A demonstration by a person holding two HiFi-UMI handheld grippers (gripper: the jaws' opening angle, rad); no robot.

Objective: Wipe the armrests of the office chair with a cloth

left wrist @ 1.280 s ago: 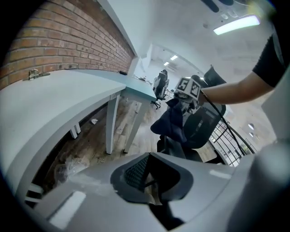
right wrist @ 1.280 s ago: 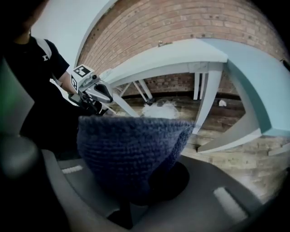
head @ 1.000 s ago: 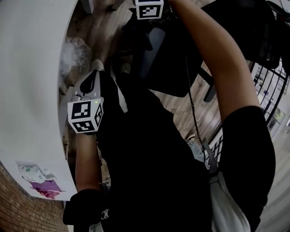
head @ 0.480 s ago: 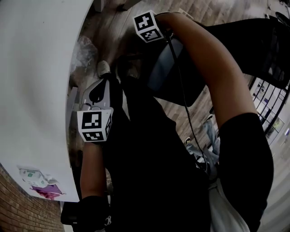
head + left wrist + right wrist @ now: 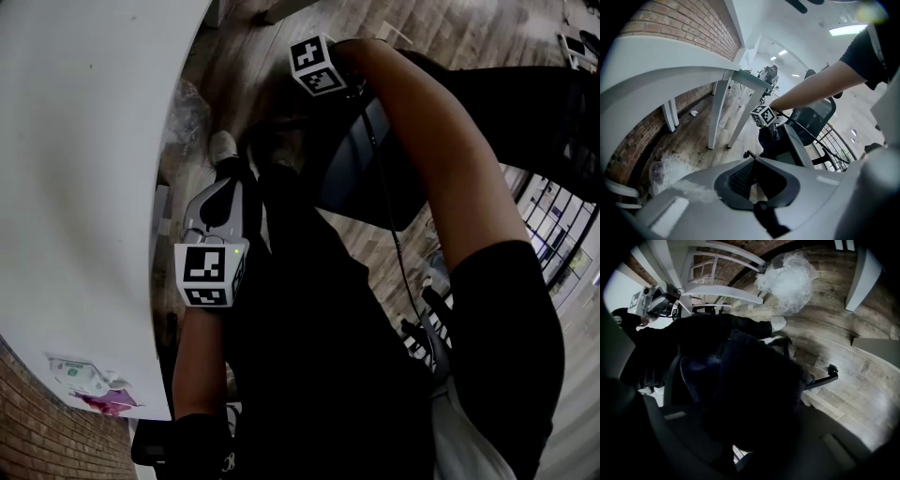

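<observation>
One dark cloth [image 5: 754, 376] in right tongs [image 5: 750, 420], by office chair [image 5: 816, 117]; left tongs [image 5: 757, 165] closed

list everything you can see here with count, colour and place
office chair: one, black with grey seat, under the right gripper
cloth: one, dark blue, in the right gripper's jaws
table: one, white, left
plastic wrap: one, clear, on the wooden floor
papers: a few, white and pink, table edge
wire rack: one, black, right
left gripper: white, shut, empty
right gripper: dark, shut on cloth
</observation>
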